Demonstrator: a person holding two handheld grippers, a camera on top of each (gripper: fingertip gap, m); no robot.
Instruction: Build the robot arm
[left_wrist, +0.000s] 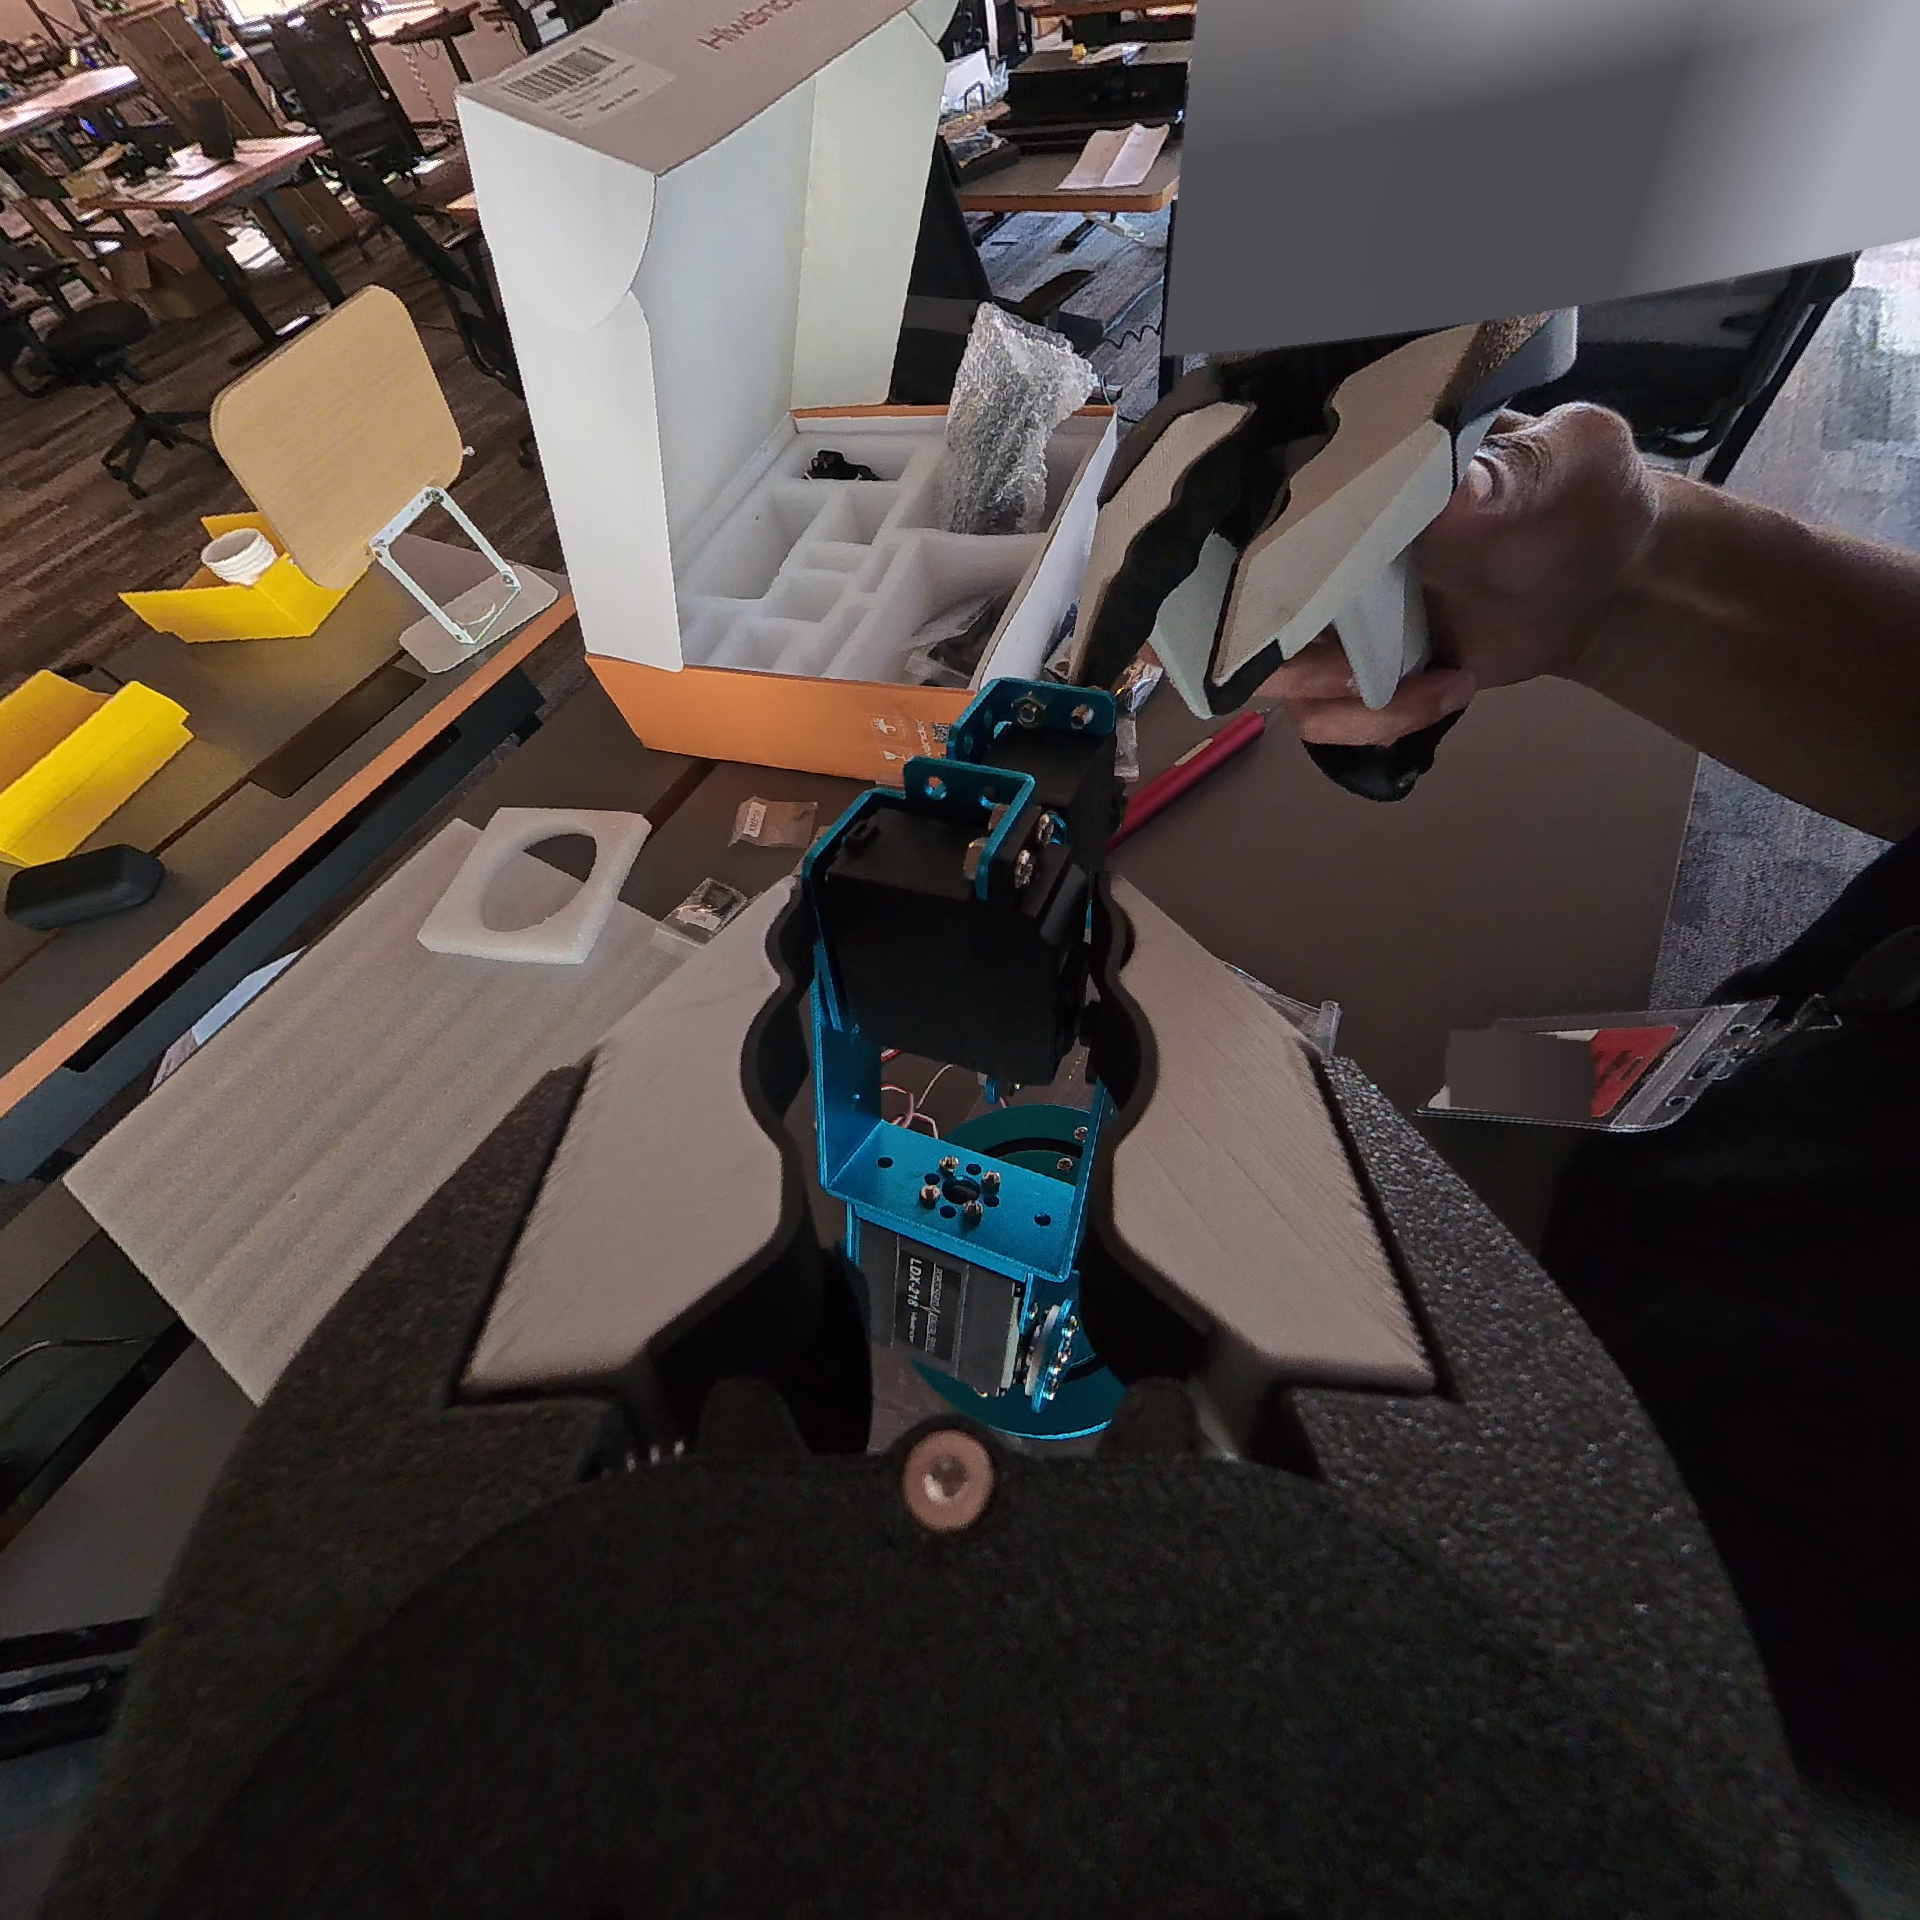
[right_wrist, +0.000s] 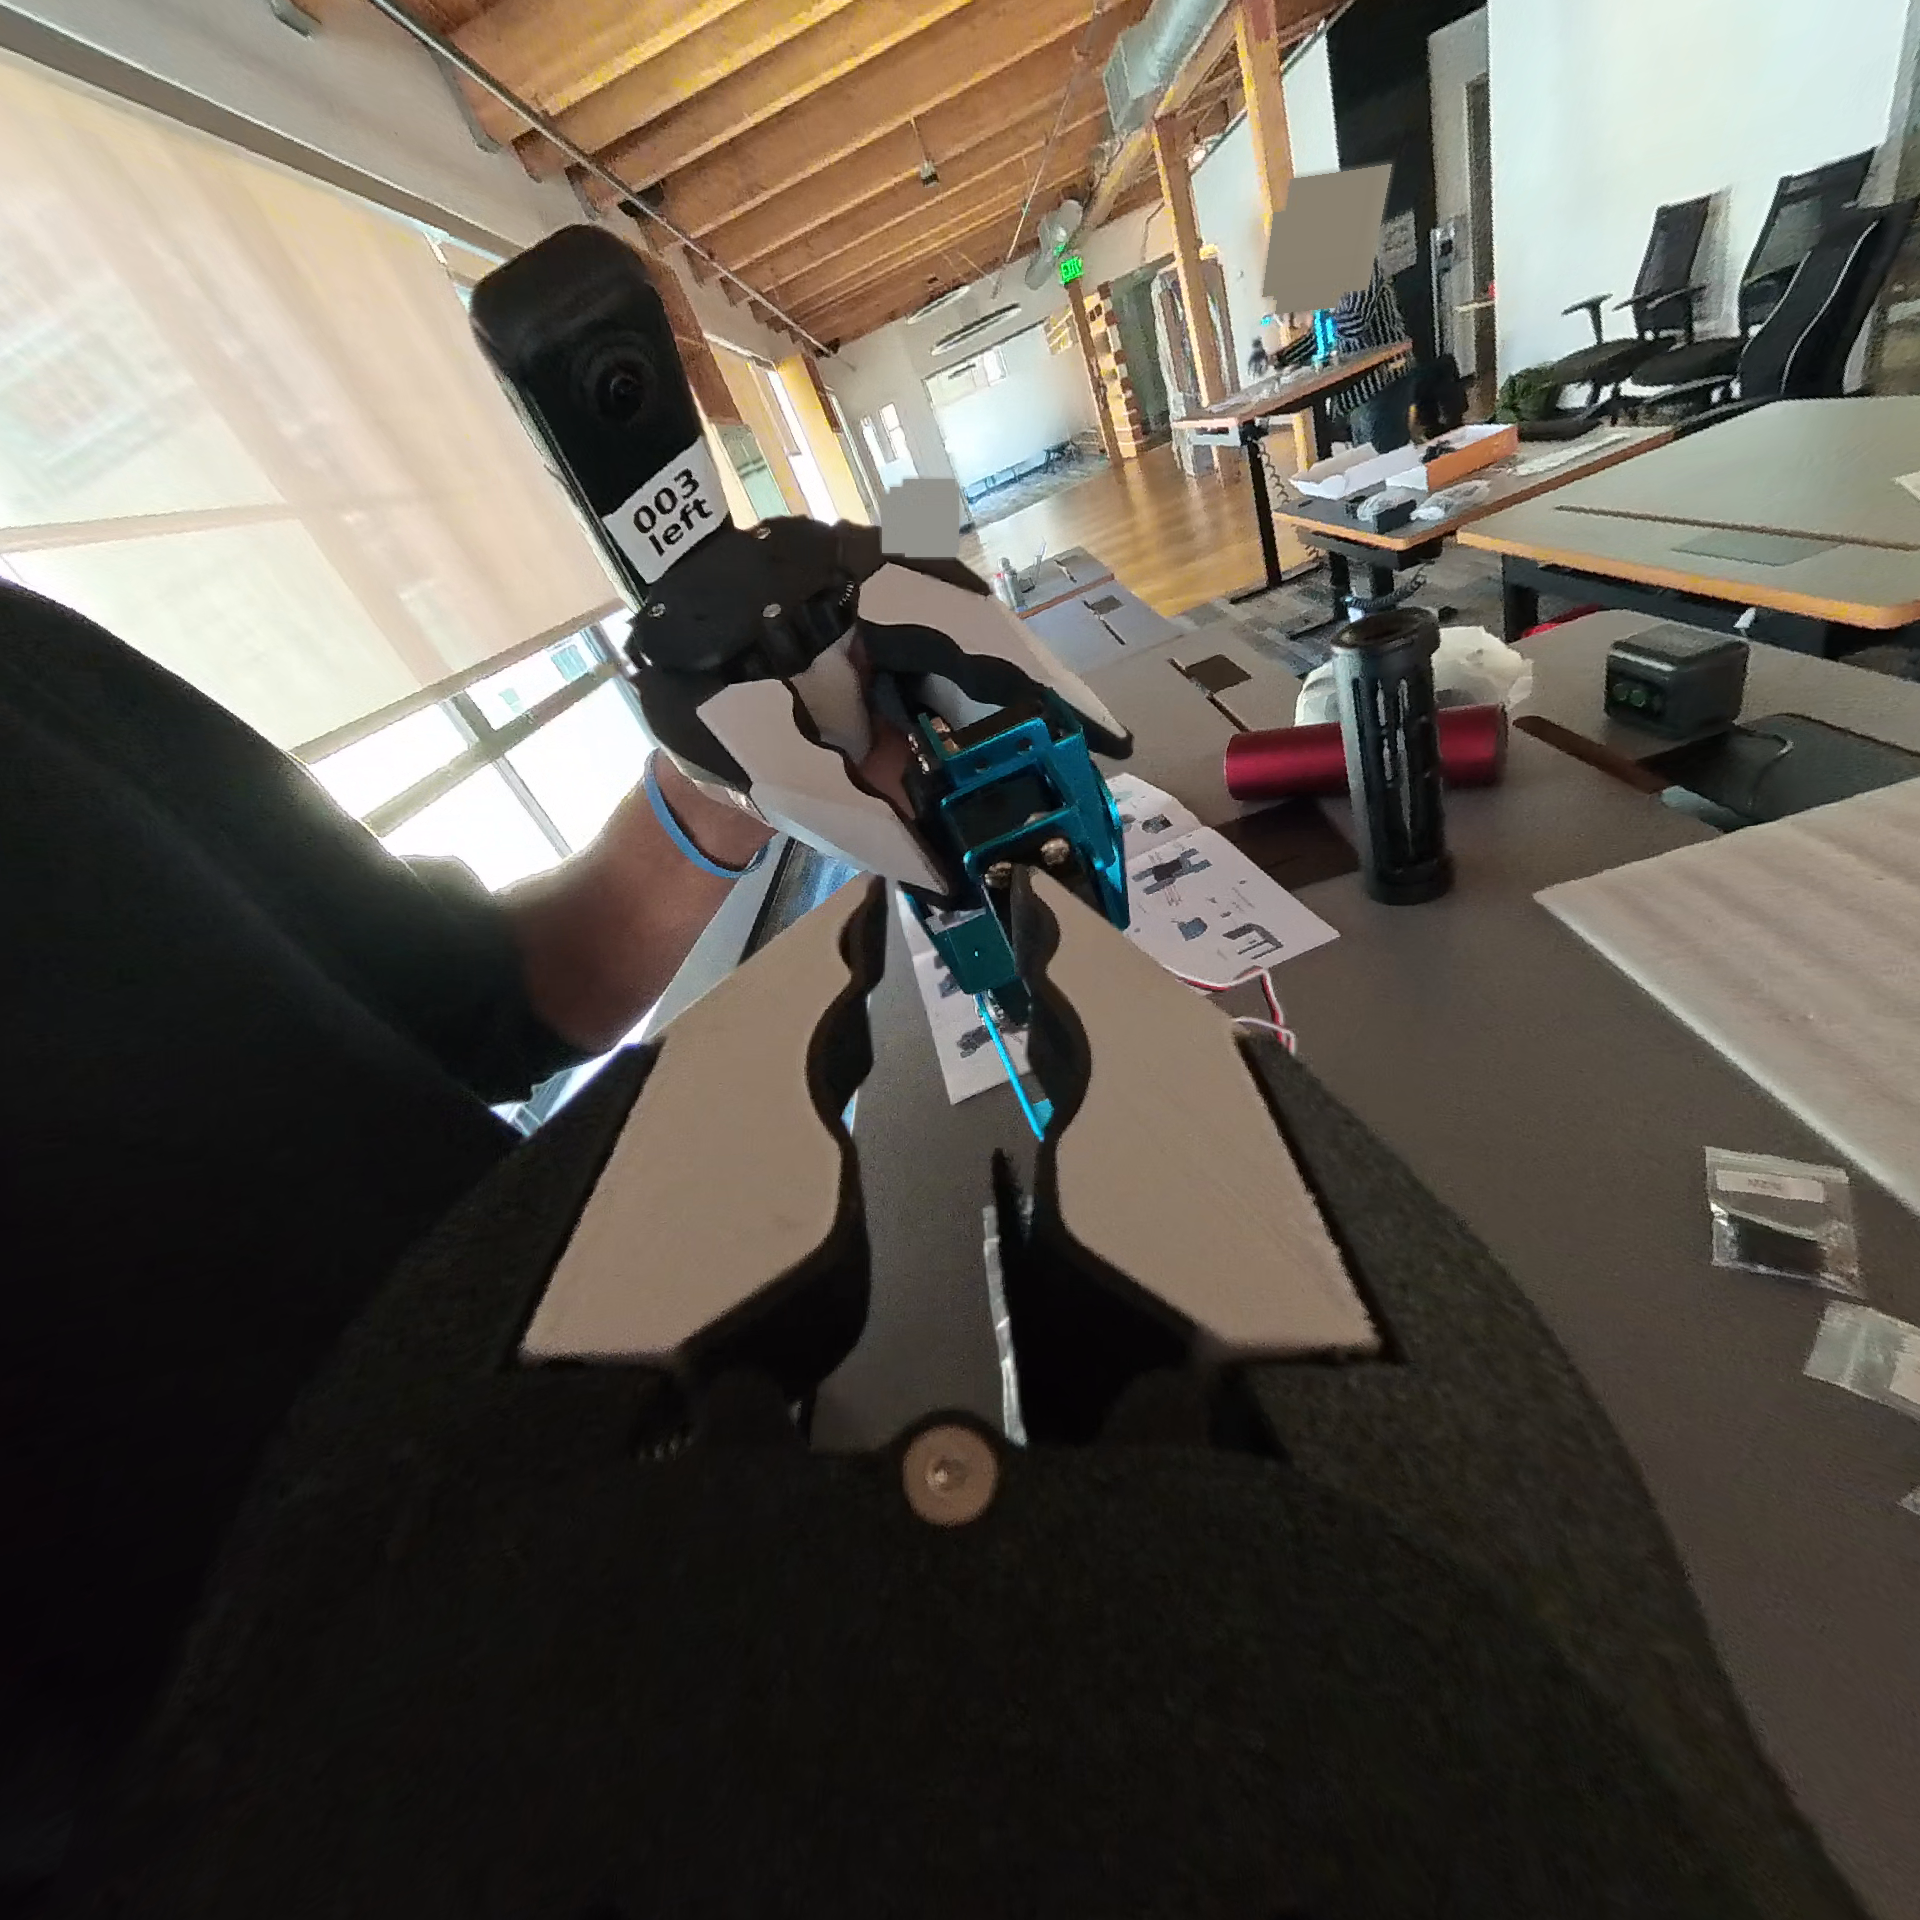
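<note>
left gripper (left_wrist: 945, 935) clamped on the blue servo arm (left_wrist: 966, 977); right gripper (right_wrist: 951, 904) narrow, its tips at the arm's top end.

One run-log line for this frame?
left gripper: shut on servo bracket | right gripper: open at its top end | box behind

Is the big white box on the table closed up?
No, the white box stands open with its lid tipped up, and you can see white foam compartments and bubble wrap inside.

Open white box (left_wrist: 665, 343), foam sheet (left_wrist: 343, 1081), manual (right_wrist: 1195, 894)
</note>
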